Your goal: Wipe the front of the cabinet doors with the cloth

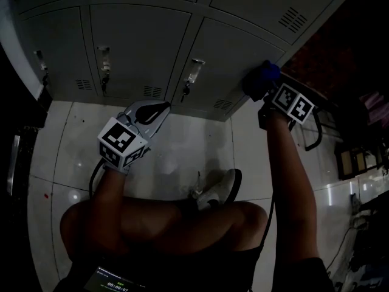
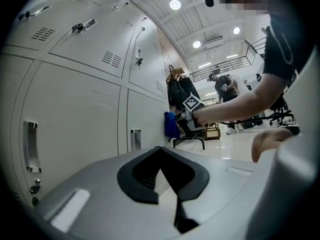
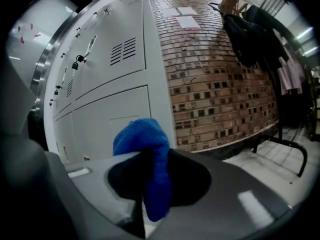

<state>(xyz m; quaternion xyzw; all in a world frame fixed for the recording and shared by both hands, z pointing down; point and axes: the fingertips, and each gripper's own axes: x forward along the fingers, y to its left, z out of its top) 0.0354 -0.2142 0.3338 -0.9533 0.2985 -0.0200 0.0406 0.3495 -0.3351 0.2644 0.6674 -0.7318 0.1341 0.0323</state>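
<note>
1. Two grippers are in view, one in each hand of a crouching person.
2. The right gripper (image 1: 265,91) is clenched on the one cloth (image 1: 262,78). In the right gripper view a blue fold (image 3: 142,139) bulges over the tips and a strip hangs down between the jaws.
3. The cloth lies against the front of the cabinet (image 1: 137,47), low on the rightmost door (image 1: 243,50) and near the cabinet's right edge. The left gripper view shows it as a blue patch (image 2: 171,125) on the door face at the far end of the row.
4. The left gripper (image 1: 159,109) hovers over the floor (image 1: 176,145) in front of the middle door, apart from the cabinet. Its jaws are closed tip to tip with nothing between them (image 2: 162,156).
5. In the head view the bottom row shows three doors, each with one latch (image 1: 193,72) and one vent (image 1: 152,92) near its lower edge. More doors above are cut by the frame.
6. One shoe (image 1: 220,189) rests on the white tiles between the arms, with the person's bent legs below it.
7. A brick wall (image 3: 220,84) stands just right of the cabinet, with dark clothes (image 3: 250,36) hanging high on it.
</note>
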